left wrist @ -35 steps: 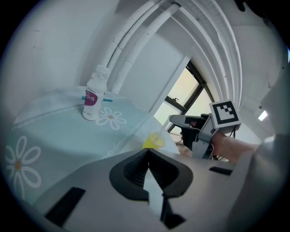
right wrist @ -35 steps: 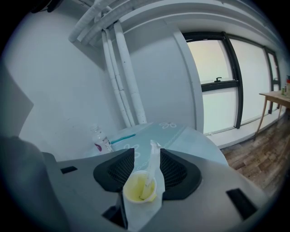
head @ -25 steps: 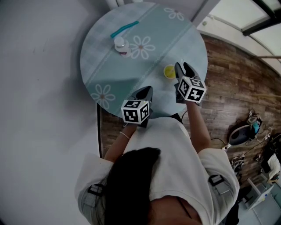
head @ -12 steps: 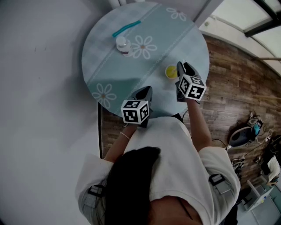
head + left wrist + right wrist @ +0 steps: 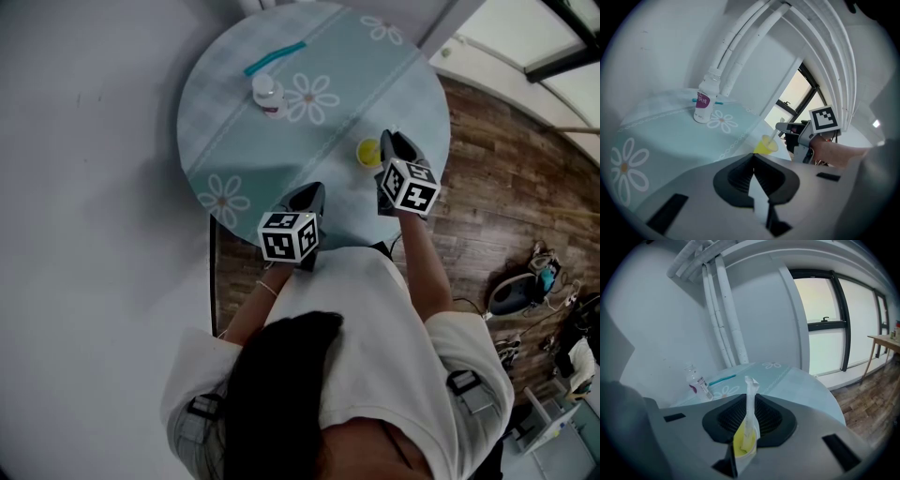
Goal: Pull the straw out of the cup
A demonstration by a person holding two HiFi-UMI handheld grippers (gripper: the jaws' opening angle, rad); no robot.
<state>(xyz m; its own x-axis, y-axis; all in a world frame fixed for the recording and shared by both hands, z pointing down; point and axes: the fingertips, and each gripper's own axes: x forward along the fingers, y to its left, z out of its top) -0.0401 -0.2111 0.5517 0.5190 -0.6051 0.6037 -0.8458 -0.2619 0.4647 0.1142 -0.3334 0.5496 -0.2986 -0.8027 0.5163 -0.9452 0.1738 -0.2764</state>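
On the round table with its pale teal flower-print cloth: one small yellow cup, upright near the right-hand edge and resting on the cloth. One white straw stands upright in the cup, its top well above the rim.

The right tongs are just beside the cup. Their jaws have just been closing and are now clenched on the upper part of the straw.

The left tongs are over the near edge of the table, well apart from the cup, jaws pressed together with nothing between them.

Toward the far side stands one clear plastic bottle with a white cap and purple label. Just beyond it, one slim teal stick lies flat.

To the right of the table: brown wood-plank floor.
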